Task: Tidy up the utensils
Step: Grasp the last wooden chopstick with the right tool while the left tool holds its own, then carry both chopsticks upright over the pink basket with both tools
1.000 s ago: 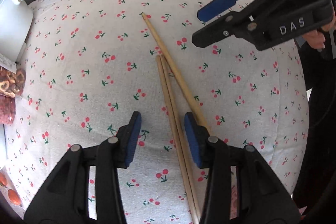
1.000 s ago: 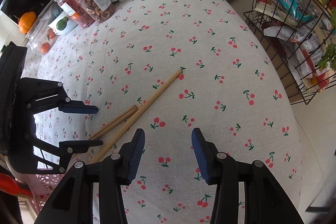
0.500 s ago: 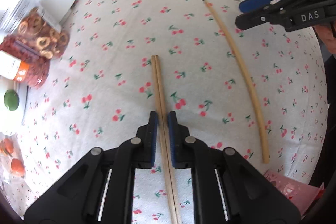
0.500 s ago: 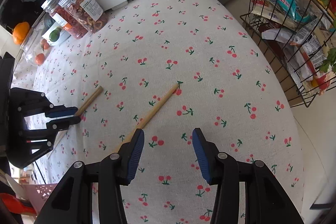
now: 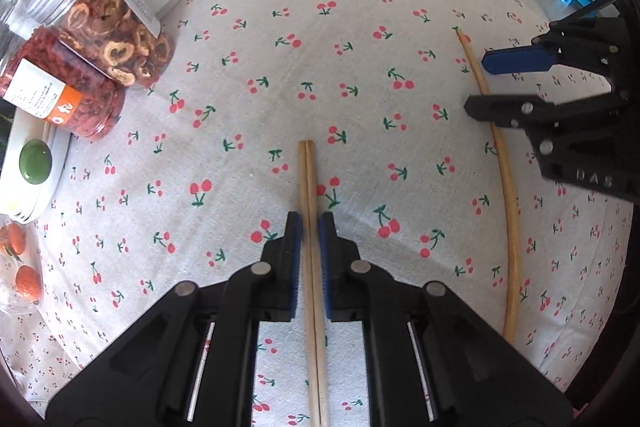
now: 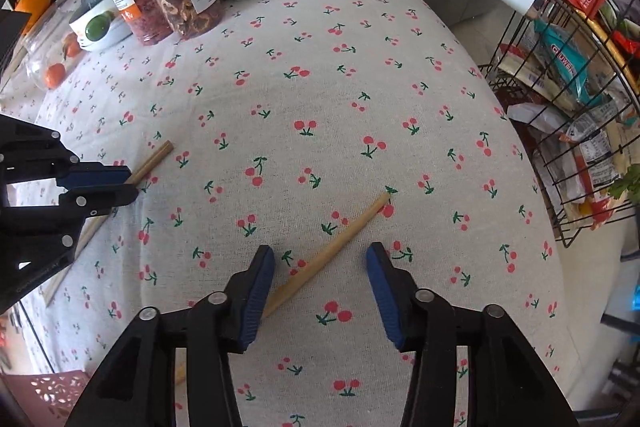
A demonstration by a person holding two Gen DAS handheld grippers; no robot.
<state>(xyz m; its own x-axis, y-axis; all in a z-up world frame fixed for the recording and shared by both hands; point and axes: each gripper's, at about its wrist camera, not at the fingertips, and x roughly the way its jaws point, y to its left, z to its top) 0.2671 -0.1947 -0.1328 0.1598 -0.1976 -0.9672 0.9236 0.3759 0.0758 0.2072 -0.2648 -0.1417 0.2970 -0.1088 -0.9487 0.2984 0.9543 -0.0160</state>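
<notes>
Left wrist view: left gripper [image 5: 309,227] pinches the chopstick pair [image 5: 307,179] pointing to twelve o'clock, likely for stowing, while right gripper [image 6: 320,267] gapes, empty, over the single chopstick [image 6: 340,235] at its centre.

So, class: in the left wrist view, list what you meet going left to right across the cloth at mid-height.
Green-lidded container → pair of chopsticks in the left gripper → single chopstick → right gripper.
</notes>
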